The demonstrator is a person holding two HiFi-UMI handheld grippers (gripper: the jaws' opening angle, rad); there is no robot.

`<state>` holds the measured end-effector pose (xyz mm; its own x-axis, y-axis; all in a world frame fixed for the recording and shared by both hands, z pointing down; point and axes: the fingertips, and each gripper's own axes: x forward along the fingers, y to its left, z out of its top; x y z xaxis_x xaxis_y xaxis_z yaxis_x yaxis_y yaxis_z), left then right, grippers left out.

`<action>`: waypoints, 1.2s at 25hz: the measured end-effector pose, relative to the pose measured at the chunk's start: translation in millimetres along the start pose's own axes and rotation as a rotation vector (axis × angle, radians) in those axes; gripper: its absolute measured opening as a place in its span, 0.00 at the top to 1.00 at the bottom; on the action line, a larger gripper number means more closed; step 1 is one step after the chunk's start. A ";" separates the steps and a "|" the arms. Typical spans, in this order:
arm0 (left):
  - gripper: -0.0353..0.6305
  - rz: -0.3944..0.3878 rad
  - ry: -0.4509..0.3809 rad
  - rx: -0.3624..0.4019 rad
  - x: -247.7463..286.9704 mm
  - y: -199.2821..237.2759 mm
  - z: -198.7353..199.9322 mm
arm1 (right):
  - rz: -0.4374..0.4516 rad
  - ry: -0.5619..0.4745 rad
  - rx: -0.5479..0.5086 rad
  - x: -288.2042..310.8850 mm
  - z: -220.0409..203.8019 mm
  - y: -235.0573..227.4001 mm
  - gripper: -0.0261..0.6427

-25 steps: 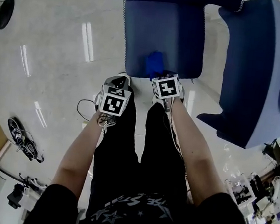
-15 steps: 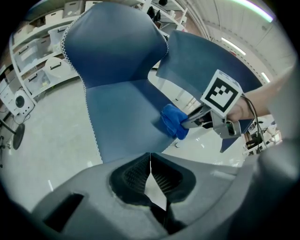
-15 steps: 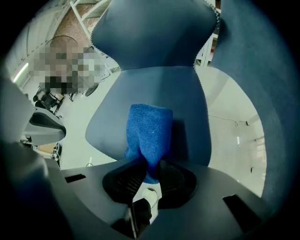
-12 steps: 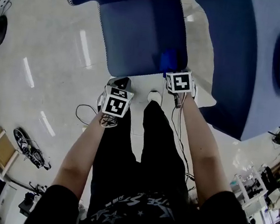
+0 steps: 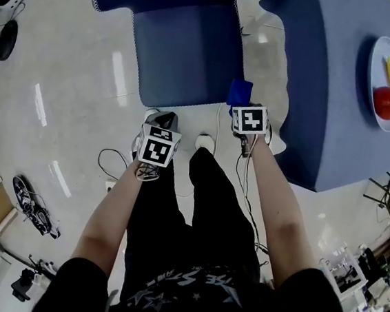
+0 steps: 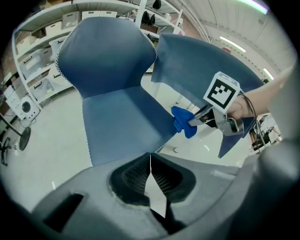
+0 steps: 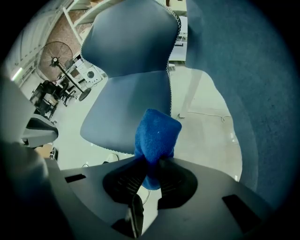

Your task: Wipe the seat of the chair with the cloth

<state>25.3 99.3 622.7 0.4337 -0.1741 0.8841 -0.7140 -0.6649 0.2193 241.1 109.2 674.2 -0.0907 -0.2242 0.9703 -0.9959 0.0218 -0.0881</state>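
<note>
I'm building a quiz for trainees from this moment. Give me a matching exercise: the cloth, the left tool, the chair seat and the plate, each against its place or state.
Things:
1. cloth
2. left tool
3. chair seat
4. plate

Places or states:
A. shut, with nothing in it
B. on the blue table, with fruit on it
C. clamped in the right tool
D. bare, nothing lying on it

Pairs: 1-C, 2-A, 3-D, 4-B
</note>
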 end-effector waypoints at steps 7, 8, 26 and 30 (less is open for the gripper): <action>0.91 0.119 -0.116 -0.140 -69.6 -14.3 19.7 | 0.097 -0.021 -0.112 -58.8 -10.4 13.1 0.86; 0.91 0.134 -0.137 -0.160 -78.8 -11.8 21.2 | 0.113 -0.029 -0.134 -66.4 -7.1 19.3 0.87; 0.91 0.236 -0.311 -0.347 -198.6 -23.6 3.3 | 0.229 -0.237 -0.252 -190.4 56.1 89.3 0.87; 0.91 0.234 -0.375 -0.343 -224.1 -34.0 1.1 | 0.229 -0.270 -0.268 -209.5 49.0 104.4 0.87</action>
<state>-47.1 160.1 416.7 0.3630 -0.5767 0.7319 -0.9256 -0.3137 0.2119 156.1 110.6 450.6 -0.3418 -0.4301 0.8356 -0.9177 0.3443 -0.1982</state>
